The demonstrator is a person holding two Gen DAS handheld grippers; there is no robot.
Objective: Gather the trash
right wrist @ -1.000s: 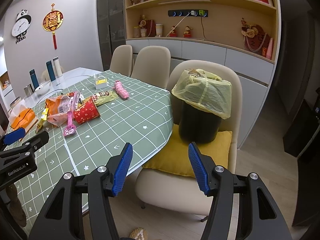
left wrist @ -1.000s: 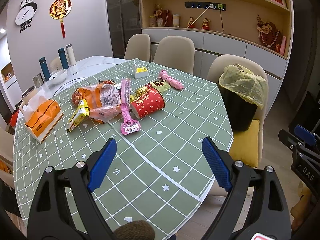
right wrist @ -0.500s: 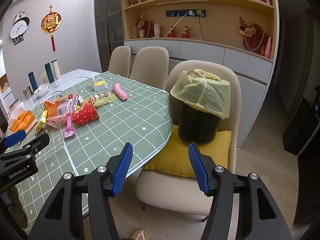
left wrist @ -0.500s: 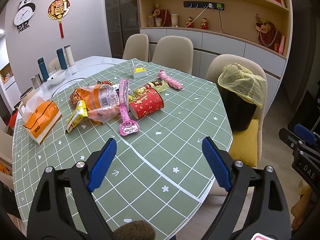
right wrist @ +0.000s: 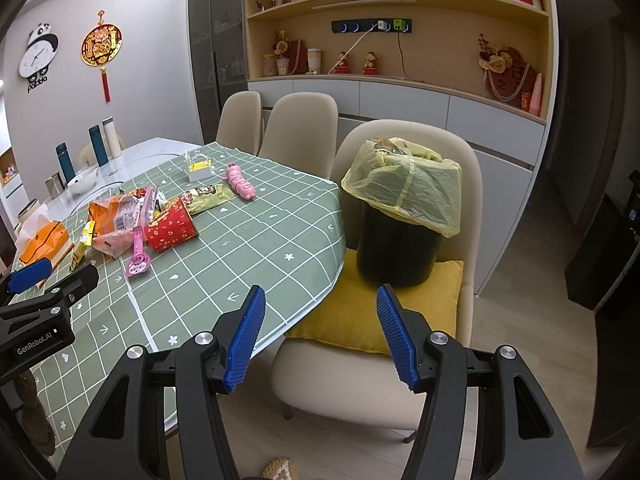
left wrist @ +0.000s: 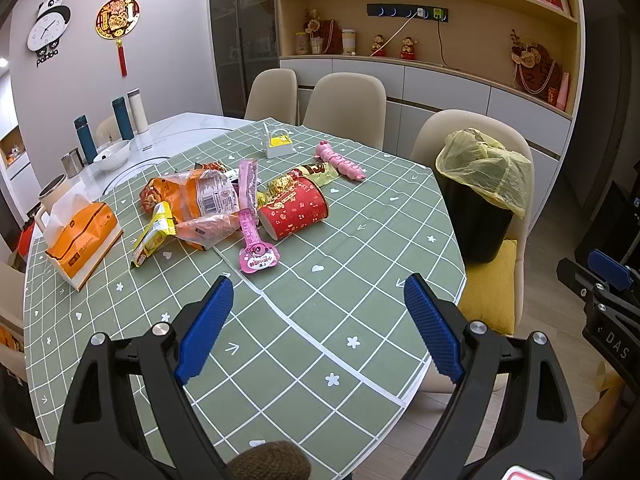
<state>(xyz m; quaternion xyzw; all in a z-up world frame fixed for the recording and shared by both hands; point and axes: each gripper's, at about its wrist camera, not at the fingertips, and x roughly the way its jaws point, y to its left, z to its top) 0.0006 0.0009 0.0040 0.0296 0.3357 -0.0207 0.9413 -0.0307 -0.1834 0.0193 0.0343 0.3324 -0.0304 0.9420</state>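
Trash lies in a heap mid-table: a red paper cup (left wrist: pixel 295 208) on its side, an orange snack bag (left wrist: pixel 192 196), a long pink wrapper (left wrist: pixel 253 236), a yellow wrapper (left wrist: pixel 154 234) and a gold wrapper (left wrist: pixel 316 172). The red cup also shows in the right wrist view (right wrist: pixel 170 229). A black bin with a yellow liner (left wrist: pixel 478 196) (right wrist: pixel 400 208) stands on a chair's yellow cushion. My left gripper (left wrist: pixel 318 328) is open and empty over the table's near edge. My right gripper (right wrist: pixel 320 336) is open and empty, off the table before the chair.
An orange tissue box (left wrist: pixel 82 236) sits at the table's left. A pink toy (left wrist: pixel 340 160) and a small white-yellow box (left wrist: pixel 279 145) lie further back. Bottles (left wrist: pixel 120 114), a bowl (left wrist: pixel 112 155) and cups stand at the far left. Beige chairs (left wrist: pixel 346 108) ring the table.
Both grippers have drifted slightly; the view of the table shifted a little. Both jaws stay open and nothing on the table moved.
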